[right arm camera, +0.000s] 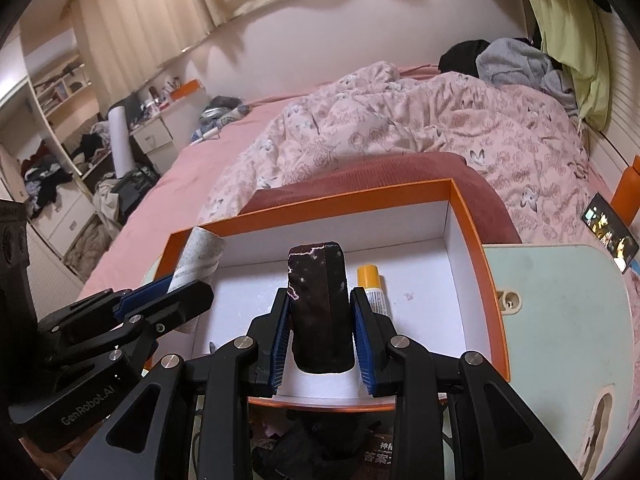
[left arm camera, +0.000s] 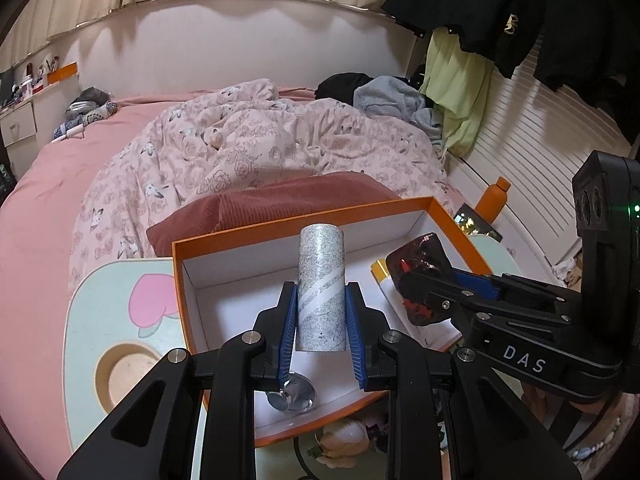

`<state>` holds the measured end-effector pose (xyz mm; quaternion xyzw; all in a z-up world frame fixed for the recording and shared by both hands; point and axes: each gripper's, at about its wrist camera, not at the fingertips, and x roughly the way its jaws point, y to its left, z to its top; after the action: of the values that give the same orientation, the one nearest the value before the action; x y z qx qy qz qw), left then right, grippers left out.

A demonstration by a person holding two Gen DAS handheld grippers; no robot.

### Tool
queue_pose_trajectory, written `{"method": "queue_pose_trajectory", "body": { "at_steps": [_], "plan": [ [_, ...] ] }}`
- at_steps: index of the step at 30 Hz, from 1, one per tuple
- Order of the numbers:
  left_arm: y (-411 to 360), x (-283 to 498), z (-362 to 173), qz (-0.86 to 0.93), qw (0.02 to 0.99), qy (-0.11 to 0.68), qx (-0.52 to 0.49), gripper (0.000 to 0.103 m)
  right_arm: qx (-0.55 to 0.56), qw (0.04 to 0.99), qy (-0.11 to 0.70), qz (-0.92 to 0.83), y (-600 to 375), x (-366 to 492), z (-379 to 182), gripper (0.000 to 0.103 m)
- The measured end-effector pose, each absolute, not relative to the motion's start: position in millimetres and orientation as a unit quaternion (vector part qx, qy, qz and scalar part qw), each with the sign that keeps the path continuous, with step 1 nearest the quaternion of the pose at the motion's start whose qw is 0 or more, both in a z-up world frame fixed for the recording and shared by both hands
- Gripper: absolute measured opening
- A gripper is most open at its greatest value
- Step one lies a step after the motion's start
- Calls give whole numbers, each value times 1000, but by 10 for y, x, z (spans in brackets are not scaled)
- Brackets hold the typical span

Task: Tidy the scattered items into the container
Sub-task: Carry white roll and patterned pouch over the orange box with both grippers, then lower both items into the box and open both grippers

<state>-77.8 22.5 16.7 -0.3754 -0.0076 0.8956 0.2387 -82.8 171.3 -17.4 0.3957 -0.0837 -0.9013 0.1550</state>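
An orange box (left arm camera: 304,222) with a white inside stands on a pale green tray table; it also shows in the right wrist view (right arm camera: 472,216). My left gripper (left arm camera: 320,312) is shut on a grey speckled tube (left arm camera: 322,280) and holds it over the box; both show in the right wrist view, the gripper (right arm camera: 168,292) and the tube (right arm camera: 200,258). My right gripper (right arm camera: 322,320) is shut on a dark maroon packet (right arm camera: 320,304) over the box; the packet also shows in the left wrist view (left arm camera: 420,264). A yellow-capped tube (right arm camera: 374,288) lies inside the box. A shiny metal piece (left arm camera: 294,394) lies in its near corner.
The tray table (right arm camera: 560,300) sits on a bed with a pink flowered quilt (left arm camera: 248,140) and a red cushion (left arm camera: 280,196). A phone (right arm camera: 610,236) and an orange bottle (left arm camera: 494,198) are at the right. Clothes (left arm camera: 460,92) hang beyond.
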Motion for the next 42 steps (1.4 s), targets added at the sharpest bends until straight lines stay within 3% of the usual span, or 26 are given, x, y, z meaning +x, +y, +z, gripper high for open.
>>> {"method": "queue_pose_trajectory", "body": {
  "at_steps": [14,20,27,42],
  "plan": [
    [235,-817,104,894,229,-5,-385,25,399,157,-98,-898,1774,-872,-224,30],
    [200,-809,138,896,221,-12,-386,38,390,158,-115,-900,1844,-845,-171,40],
    [125,-696,257,903,221,-27,-366,56,383,160,-117,-902,1872,-748,-107,40],
    [-196,-104,431,909,218,-32,-353,57,352,121,-98,-923,2201,-58,149,40]
  ]
}}
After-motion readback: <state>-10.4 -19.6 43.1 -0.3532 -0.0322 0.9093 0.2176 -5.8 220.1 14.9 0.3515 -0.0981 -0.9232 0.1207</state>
